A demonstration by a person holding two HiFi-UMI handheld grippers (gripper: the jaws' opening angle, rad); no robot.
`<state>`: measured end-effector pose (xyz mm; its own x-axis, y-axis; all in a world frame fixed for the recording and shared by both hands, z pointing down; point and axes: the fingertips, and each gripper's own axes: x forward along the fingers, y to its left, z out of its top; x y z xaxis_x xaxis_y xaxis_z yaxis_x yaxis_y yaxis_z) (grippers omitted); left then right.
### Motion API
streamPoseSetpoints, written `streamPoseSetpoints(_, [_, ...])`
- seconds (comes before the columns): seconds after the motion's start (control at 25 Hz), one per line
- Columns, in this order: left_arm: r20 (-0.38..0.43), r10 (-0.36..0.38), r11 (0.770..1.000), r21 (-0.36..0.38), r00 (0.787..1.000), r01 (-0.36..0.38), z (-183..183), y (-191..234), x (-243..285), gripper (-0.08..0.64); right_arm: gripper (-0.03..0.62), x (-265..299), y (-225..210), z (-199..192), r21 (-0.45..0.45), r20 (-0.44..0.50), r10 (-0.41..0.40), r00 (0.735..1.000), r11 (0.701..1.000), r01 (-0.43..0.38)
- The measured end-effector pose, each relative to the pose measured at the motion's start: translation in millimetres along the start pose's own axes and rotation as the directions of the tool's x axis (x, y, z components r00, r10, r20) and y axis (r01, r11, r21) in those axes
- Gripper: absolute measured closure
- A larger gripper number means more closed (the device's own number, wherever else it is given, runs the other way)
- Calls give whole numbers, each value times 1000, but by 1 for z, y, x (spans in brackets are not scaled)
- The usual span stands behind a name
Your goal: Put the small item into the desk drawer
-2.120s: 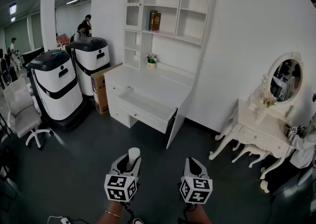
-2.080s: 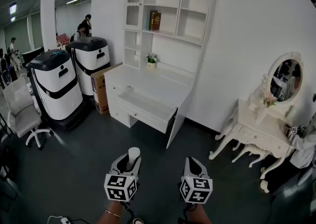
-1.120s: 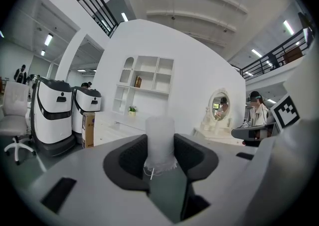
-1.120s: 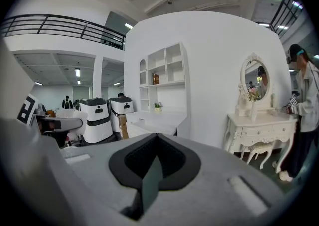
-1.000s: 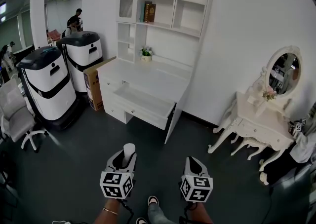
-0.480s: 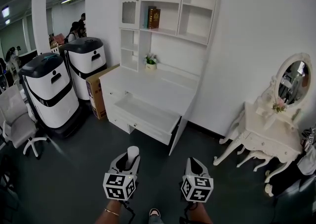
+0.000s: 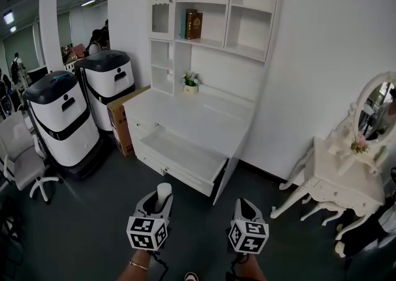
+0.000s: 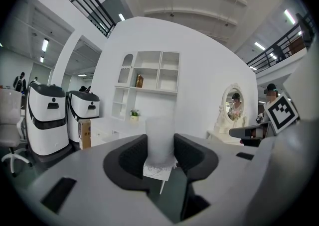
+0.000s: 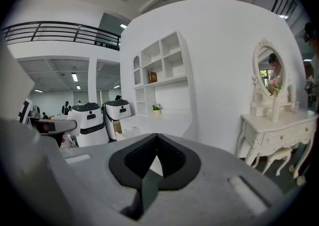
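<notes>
- Left gripper (image 7: 159, 200): jaws spread wide and clamped on a small white cylinder (image 7: 163, 191), which stands upright between the pads with its top poking above them.
- In the left gripper view the cylinder (image 8: 160, 138) fills the gap and both pads touch its sides.
- Right gripper (image 7: 245, 207): jaws closed tip to tip, nothing between them.
- Both grippers are held low over the dark floor, side by side, apart from each other.
- White desk (image 7: 207, 122) ahead against the wall, well apart from the grippers; its drawer (image 7: 179, 155) is pulled open.
- The cylinder is in the gripper, not in the drawer.
- Small potted plant (image 7: 190, 80) on the desktop, brown book (image 7: 193, 25) on the shelf above.
- Two white machines (image 7: 62, 112) and a cardboard box (image 7: 121, 119) left of the desk; white dressing table (image 7: 346, 177) at right.
</notes>
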<state>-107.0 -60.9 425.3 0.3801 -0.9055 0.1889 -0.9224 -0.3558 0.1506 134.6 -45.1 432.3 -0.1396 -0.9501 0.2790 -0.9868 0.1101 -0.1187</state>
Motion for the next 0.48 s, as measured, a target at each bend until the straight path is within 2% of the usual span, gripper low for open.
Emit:
streamPoseSetpoints(0.24, [7, 14, 1000, 3, 1000, -14, 3, -4, 38, 399, 592, 32, -22, 0, -9, -20, 18, 1000, 1000, -18])
streamPoseSetpoints(0.48, [-23, 39, 999, 20, 999, -38, -2, 5, 59, 399, 592, 54, -37, -6, 15, -46, 12, 999, 1000, -11])
